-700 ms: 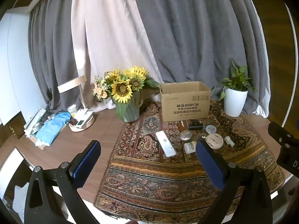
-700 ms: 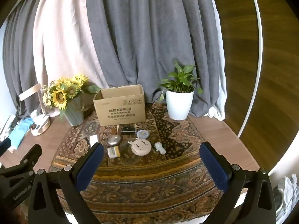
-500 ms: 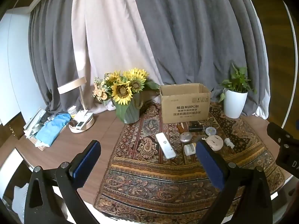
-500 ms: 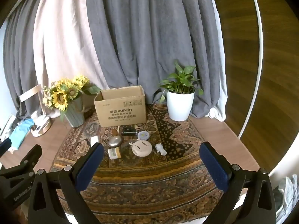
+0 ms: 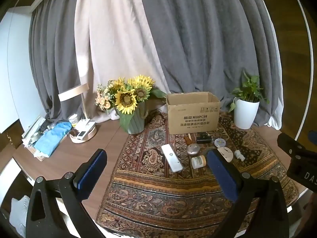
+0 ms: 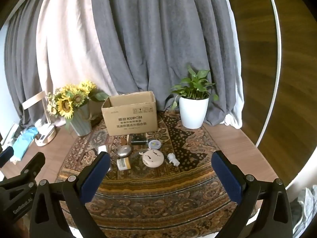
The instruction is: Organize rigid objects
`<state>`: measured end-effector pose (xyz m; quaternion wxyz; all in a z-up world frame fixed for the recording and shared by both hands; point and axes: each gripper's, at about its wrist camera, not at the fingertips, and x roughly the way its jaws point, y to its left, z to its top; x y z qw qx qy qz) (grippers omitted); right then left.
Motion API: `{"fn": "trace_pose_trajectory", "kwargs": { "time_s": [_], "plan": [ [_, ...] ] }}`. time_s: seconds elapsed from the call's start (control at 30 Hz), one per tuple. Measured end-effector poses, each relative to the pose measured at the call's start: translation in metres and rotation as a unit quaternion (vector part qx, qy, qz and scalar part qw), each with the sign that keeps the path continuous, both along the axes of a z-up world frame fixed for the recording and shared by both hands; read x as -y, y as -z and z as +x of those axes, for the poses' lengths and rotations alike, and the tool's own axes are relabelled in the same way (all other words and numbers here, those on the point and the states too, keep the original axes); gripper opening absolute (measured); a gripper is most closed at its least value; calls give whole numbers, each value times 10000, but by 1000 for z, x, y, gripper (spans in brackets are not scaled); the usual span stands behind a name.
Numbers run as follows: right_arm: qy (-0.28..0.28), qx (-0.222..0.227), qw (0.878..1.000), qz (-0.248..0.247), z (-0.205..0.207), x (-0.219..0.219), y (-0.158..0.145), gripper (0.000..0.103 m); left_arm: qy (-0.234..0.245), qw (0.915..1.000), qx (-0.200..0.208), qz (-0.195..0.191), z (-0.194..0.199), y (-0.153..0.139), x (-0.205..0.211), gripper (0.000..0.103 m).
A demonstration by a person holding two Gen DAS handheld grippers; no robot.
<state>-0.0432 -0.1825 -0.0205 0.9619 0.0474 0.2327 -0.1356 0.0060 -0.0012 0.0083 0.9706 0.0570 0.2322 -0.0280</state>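
An open cardboard box (image 5: 193, 115) (image 6: 130, 115) stands at the back of a patterned rug (image 5: 158, 198). In front of it lie small items: a white remote (image 5: 171, 158), a silver dome (image 5: 192, 149) (image 6: 124, 151), a small jar (image 5: 198, 161) (image 6: 123, 164), a round cream disc (image 6: 153, 158), a black device (image 6: 139, 139), a round tin (image 6: 155, 144) and a small white figure (image 6: 173, 158). My left gripper (image 5: 156, 172) and right gripper (image 6: 160, 174) are both open and empty, held well short of the items.
A sunflower vase (image 5: 132, 117) stands left of the box, a white potted plant (image 6: 193, 111) right of it. A tray with clutter (image 5: 83, 132) and a blue cloth (image 5: 51, 136) lie at the far left. Curtains hang behind the round table (image 6: 237, 148).
Both views have shifted slightly, with the table items sitting a little lower in frame. Both grippers stay open and empty.
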Motion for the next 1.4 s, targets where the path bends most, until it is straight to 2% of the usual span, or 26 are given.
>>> {"fn": "trace_pose_trajectory", "kwargs": {
  "time_s": [1.4],
  "plan": [
    [-8,52,10000,29,6,5,3,103,69,9999,79,-15,4,4,5,103]
  ]
}}
